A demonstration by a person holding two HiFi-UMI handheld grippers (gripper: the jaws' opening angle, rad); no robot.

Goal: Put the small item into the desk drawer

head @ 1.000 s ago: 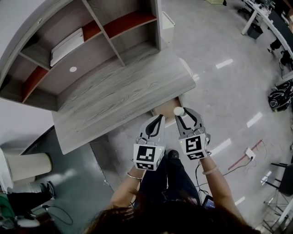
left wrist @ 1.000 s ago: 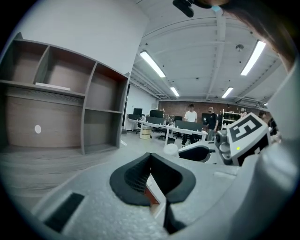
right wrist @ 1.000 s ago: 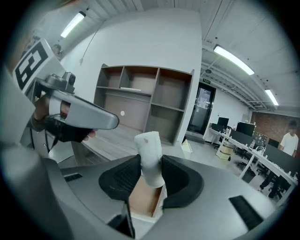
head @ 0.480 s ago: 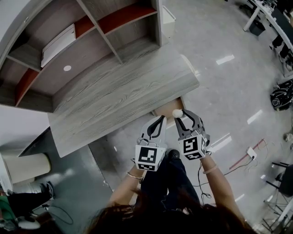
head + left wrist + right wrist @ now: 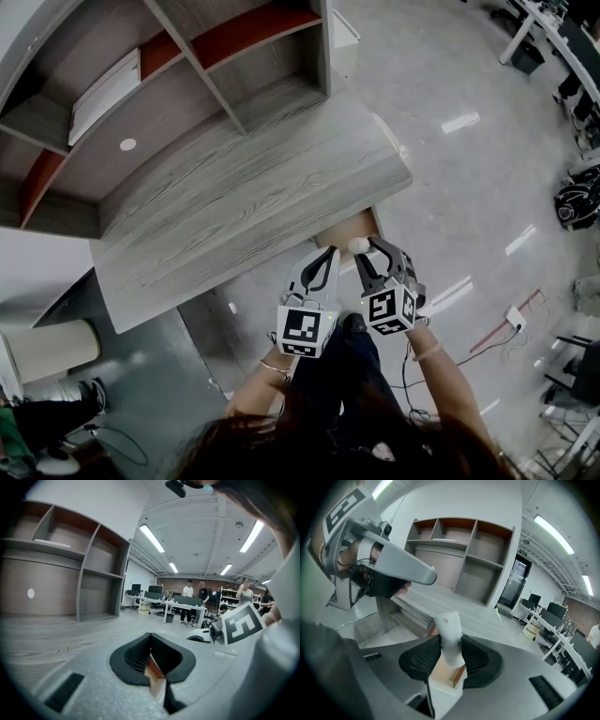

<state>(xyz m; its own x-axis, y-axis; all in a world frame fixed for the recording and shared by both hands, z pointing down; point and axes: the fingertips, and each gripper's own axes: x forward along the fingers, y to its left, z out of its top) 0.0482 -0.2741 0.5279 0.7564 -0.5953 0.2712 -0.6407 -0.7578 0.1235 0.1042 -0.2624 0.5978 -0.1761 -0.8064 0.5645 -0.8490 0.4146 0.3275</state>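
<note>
Right gripper [image 5: 451, 654] pinches the small item [image 5: 449, 634], a pale, stubby cylinder standing upright between its black pads, its top poking out above the fingertips. Just beyond and below those fingertips lies the open desk drawer [image 5: 446, 673], its tan inside showing in the gap under the item and a pale edge on the side nearest the gripper. Farther ahead of the jaws runs the grey wood-grain desk [image 5: 244, 206], and past that stands the open shelf unit [image 5: 459, 555]. Left gripper [image 5: 151, 641] is just beside the right one, on its left, with its jaws pressed together and nothing between them; a sliver of the drawer shows through the slit below its pads. Both grippers point toward the drawer's end of the desk.
</note>
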